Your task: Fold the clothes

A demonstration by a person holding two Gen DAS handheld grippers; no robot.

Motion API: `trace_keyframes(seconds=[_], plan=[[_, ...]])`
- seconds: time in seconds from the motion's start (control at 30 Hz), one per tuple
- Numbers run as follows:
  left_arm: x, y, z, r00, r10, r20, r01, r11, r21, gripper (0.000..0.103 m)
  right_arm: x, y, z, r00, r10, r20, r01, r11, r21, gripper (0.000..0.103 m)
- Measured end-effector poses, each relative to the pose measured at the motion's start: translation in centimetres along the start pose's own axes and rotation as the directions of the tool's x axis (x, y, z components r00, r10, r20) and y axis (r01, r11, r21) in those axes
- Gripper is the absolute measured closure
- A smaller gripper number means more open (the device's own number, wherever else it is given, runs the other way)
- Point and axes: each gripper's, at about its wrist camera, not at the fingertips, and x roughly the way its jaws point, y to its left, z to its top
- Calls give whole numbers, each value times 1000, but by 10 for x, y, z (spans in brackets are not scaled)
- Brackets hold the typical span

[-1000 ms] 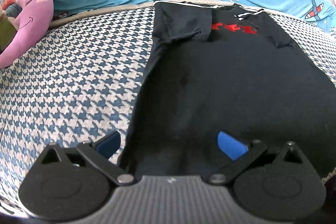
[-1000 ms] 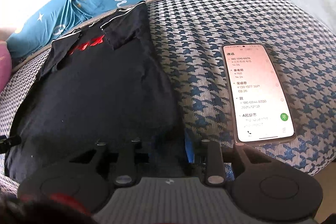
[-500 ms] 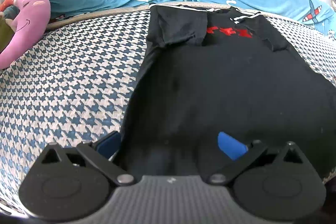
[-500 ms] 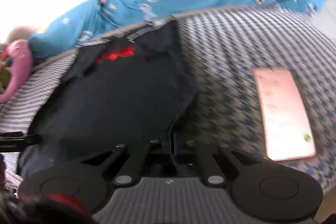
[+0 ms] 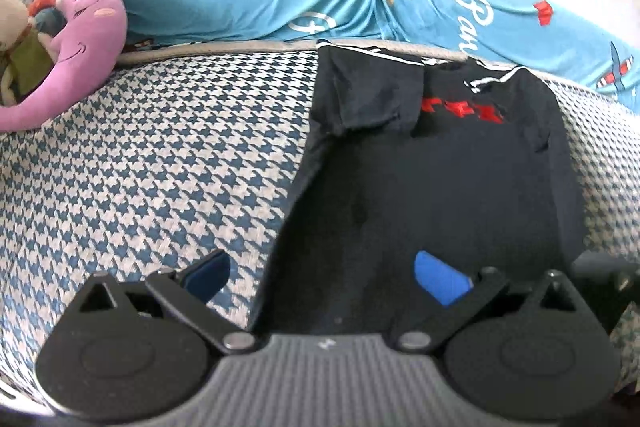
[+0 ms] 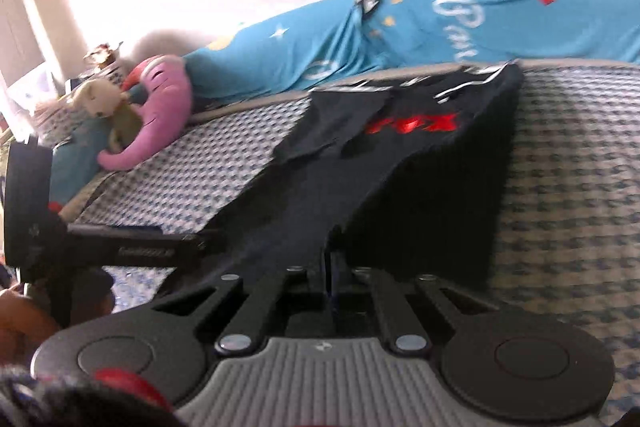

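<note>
Black T-shirt point(image 5: 432, 187) on houndstooth cover point(image 5: 160, 167), purple plush point(image 5: 80, 39) well aside

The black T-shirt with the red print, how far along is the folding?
Done: on the black T-shirt with the red print, both sleeves lie folded inward over the chest, leaving a narrow strip on the houndstooth bed cover. In hand: the right tool is shut on the shirt's bottom hem and holds it raised, while the left tool sits open over the hem's other corner. Left: grip that corner and fold the bottom up toward the collar.
</note>
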Motion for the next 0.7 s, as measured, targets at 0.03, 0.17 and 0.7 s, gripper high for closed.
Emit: trace_keyframes(seconds=[0.03, 0.17, 0.7], plan=[[1, 1, 1, 1000, -2, -3, 2, 1000, -9, 0, 6, 2, 0, 1000, 13, -21, -13, 1000, 0, 97], [5, 5, 6, 999, -29, -26, 28, 999, -39, 0, 29, 13, -2, 986, 71, -151, -75, 997, -20, 91], [23, 0, 47, 998, -42, -44, 43, 999, 21, 0, 13, -36, 57, 992, -121, 38, 118, 991, 68, 81]])
